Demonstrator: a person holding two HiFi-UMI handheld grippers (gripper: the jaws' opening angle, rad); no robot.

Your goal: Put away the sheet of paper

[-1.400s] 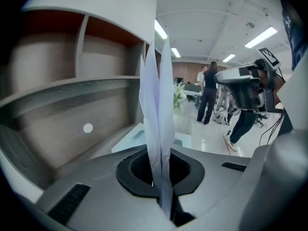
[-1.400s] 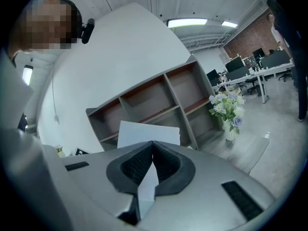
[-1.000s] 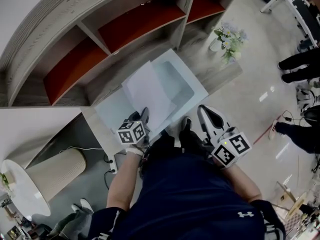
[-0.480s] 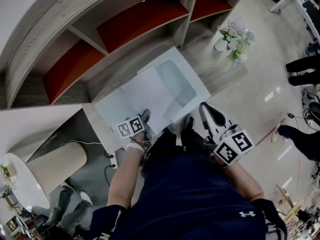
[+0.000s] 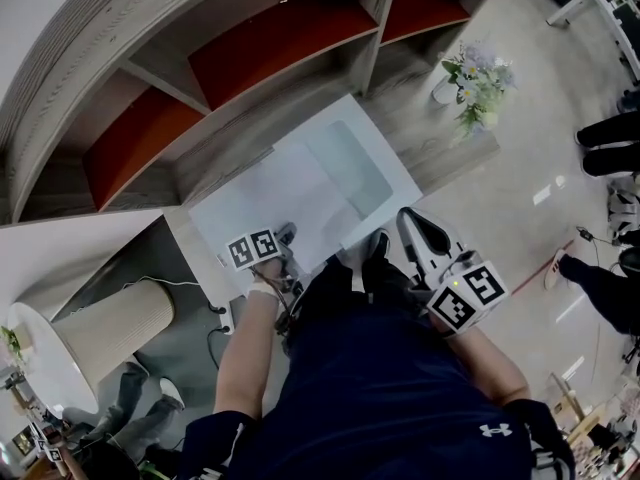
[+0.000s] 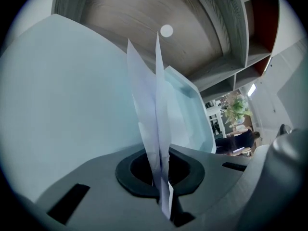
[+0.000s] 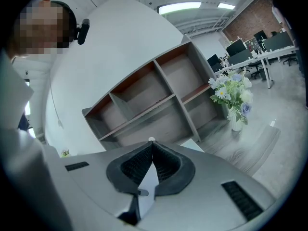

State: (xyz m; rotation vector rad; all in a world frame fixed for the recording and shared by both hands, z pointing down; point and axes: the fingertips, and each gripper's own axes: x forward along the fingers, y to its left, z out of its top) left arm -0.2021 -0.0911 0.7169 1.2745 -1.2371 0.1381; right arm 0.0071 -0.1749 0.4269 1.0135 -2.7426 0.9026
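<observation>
Pale blue and flat, the holder (image 5: 355,158) lies on the grey wood-grain cabinet top (image 5: 440,148). It may be a folder or a shallow box; I cannot tell which. At its 7 o'clock side the left gripper (image 5: 285,236) has its jaws closed on the near edge of the white sheet of paper (image 5: 290,193). From the head view the sheet spreads over the holder toward 12 o'clock. The left gripper view shows it edge-on and bent into two layers, so it is not yet flat. At 5 o'clock of the holder, a little apart from it, the right gripper (image 7: 152,142) hangs with its jaws together and nothing between them. The vase of flowers (image 5: 470,83) stands at 2 o'clock, well apart, and the shelf with red backs (image 5: 270,38) is at 11 o'clock. I judge that the step in hand is to lay the sheet into the holder, and that it is near its end. To do it well, the left gripper should keep the pinch firm and bring the near edge low, so that the far part settles first and the bend goes out. Paper is limp and buckles when pushed, so it is better to lay it down than to shove it forward. The free right gripper could press on the holder's 5 o'clock corner to stop it from sliding. The jaws should let go only when the edges of the sheet lie inside the holder.
</observation>
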